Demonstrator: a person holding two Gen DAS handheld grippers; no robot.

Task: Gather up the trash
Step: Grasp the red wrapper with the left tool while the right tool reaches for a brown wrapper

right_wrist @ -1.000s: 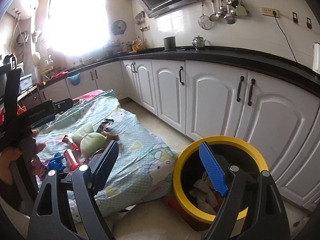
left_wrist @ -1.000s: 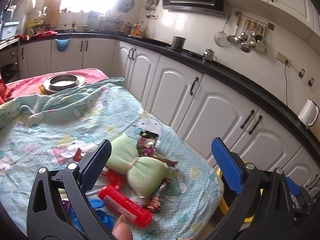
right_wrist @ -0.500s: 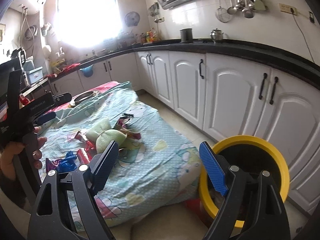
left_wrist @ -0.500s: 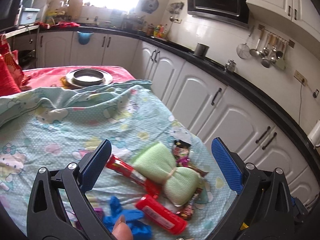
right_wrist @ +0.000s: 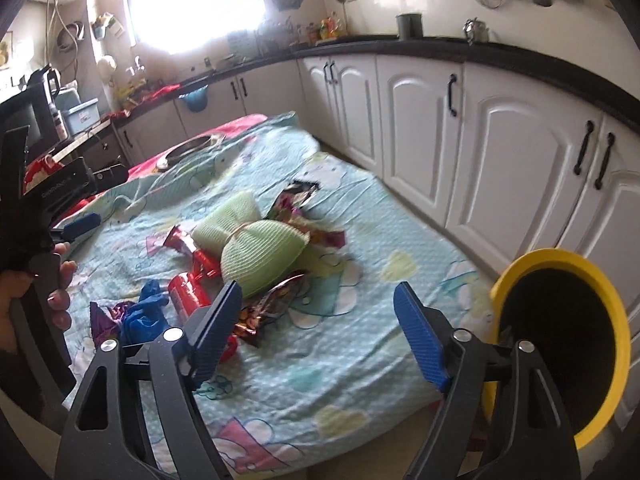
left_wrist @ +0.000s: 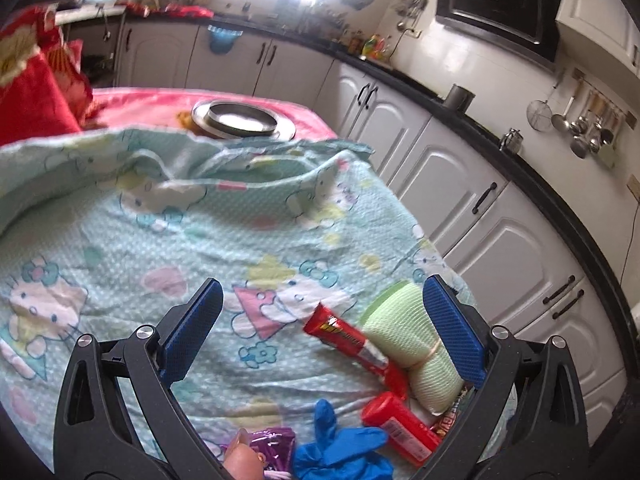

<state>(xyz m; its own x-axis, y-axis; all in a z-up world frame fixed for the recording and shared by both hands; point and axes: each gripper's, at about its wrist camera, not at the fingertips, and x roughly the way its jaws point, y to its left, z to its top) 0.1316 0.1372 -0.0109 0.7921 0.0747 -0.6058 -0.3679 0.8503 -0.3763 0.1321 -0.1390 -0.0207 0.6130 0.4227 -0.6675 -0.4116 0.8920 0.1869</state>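
**Both grippers over the littered blanket, nothing held**

The left gripper (left_wrist: 320,320) hangs above a pale blue cartoon-print blanket (left_wrist: 200,220) with its jaws spread wide and nothing between the pads. In its view the trash lies from 4 to 6 o'clock: a red wrapper (left_wrist: 344,336), a red tube (left_wrist: 404,428) just below it, a blue glove (left_wrist: 340,448) at 6 o'clock and a purple wrapper (left_wrist: 276,446) beside the glove. A pale green cloth bundle (left_wrist: 404,344), tied at its middle, lies against the red wrapper and close by the right-hand pad. A metal dish (left_wrist: 244,120) sits on a pink cover at 12 o'clock.

The right gripper (right_wrist: 318,320) has its jaws wide apart, having just been closing a little, with only blanket between them. A foil wrapper (right_wrist: 268,308) lies just beside its left-hand pad. A yellow-rimmed bin (right_wrist: 560,340) stands on the floor at 3 o'clock, beside the blanket's edge and in front of white cabinets (right_wrist: 500,152). At 9 o'clock a hand (right_wrist: 44,284) grips the left gripper's handle.
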